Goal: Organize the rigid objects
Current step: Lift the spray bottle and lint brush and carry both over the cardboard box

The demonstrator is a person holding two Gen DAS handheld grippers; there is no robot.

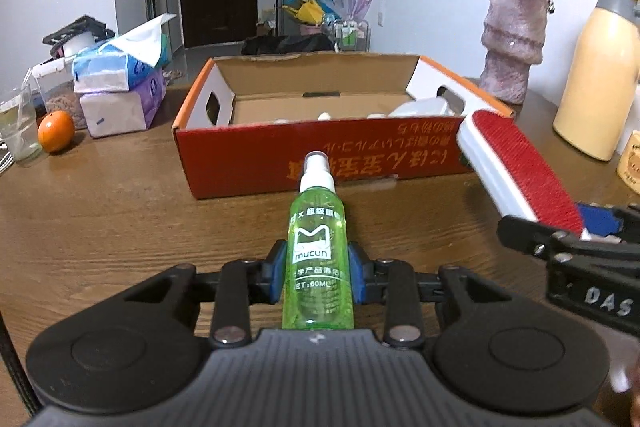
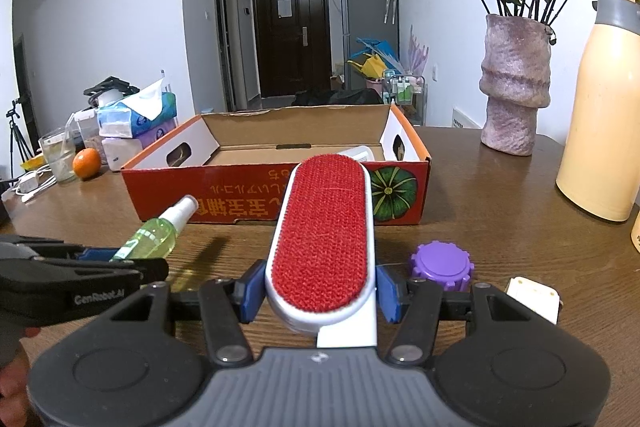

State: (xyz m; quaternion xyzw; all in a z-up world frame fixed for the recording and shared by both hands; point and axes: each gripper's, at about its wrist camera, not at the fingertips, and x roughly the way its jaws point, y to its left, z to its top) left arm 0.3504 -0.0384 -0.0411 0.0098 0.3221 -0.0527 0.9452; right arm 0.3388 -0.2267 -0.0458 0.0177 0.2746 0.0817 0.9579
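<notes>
Spray bottle: Where the left gripper (image 1: pixel 318 277) closes its blue pads on it, the green spray bottle (image 1: pixel 317 259) is held above the wooden table (image 1: pixel 120 219), nozzle toward the cardboard box (image 1: pixel 320 163).
Lint brush: clamped in the right gripper (image 2: pixel 320 293), the red lint brush (image 2: pixel 326 227) points at the same box.
Open room: bare tabletop lies between both tools and the box's near wall; the box is open-topped.
Right-wrist view only: a purple cap (image 2: pixel 440 265) just beside the right gripper.
Left-wrist view only: white items inside the box.

Green spray bottle (image 1: pixel 318 247) and red-faced white lint brush (image 2: pixel 326 239) lifted, pointing toward open red carton (image 1: pixel 320 159)
</notes>
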